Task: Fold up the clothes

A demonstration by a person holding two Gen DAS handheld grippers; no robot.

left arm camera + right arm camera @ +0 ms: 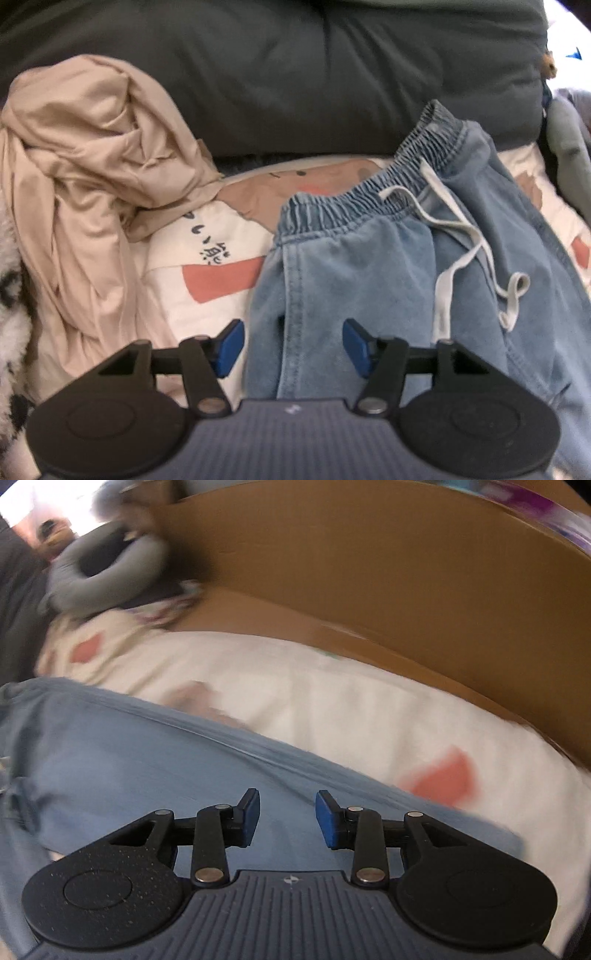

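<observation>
Light blue denim pants [369, 266] with an elastic waistband and a white drawstring [458, 236] lie on the printed bedsheet [207, 258], folded lengthwise with the waist at the far end. My left gripper [293, 347] is open just above their near left edge. The seam runs between the blue pads [232, 347], and neither pad presses on the cloth. In the blurred right wrist view, my right gripper [288, 819] hovers open over the pants [129, 746], with nothing pinched between its pads.
A crumpled beige garment [92, 166] is heaped at the left, beside a fuzzy black-and-white fabric [7, 295]. A dark grey cushion [295, 74] runs along the back. A cardboard box wall [388, 572] borders the sheet [295, 686] on the right, with a grey plush toy [96, 579] beyond.
</observation>
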